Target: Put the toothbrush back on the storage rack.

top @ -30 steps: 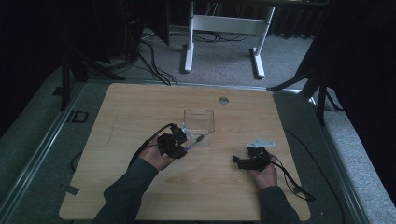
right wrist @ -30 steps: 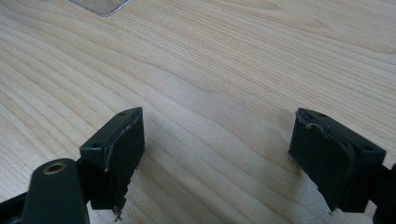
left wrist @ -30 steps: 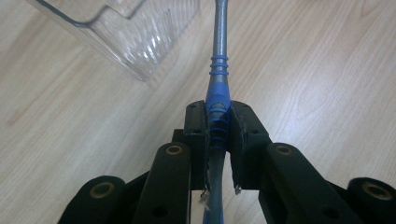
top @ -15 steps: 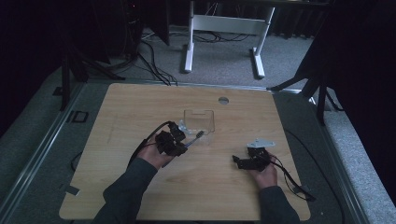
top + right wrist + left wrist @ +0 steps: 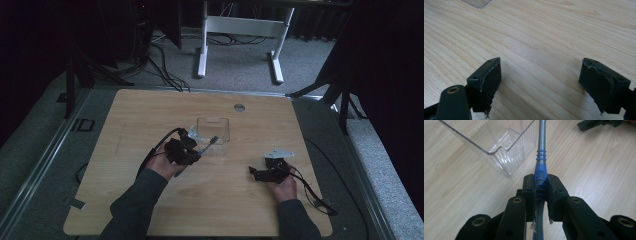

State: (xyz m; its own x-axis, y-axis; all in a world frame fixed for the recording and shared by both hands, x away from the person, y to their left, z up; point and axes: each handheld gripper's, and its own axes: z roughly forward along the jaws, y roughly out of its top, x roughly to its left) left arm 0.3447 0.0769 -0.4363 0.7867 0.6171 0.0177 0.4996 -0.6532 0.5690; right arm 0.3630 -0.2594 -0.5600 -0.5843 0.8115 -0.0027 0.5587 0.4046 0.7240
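My left gripper is shut on the blue ribbed grip of a slim grey-and-blue brush. The brush sticks out ahead of the jaws, and its far end lies just in front of the near wall of a clear plastic box. That far end runs out of the top of the left gripper view. My right gripper rests low on the wooden table at the right. It is open, with only bare wood between its pads.
A corner of the clear box lies far ahead of the right gripper. A round cable hole sits near the table's far edge. Cables trail from both grippers over the near table edge. A white desk frame stands on the floor beyond.
The left gripper has edged the brush a little toward the clear box. The right gripper has stayed still.
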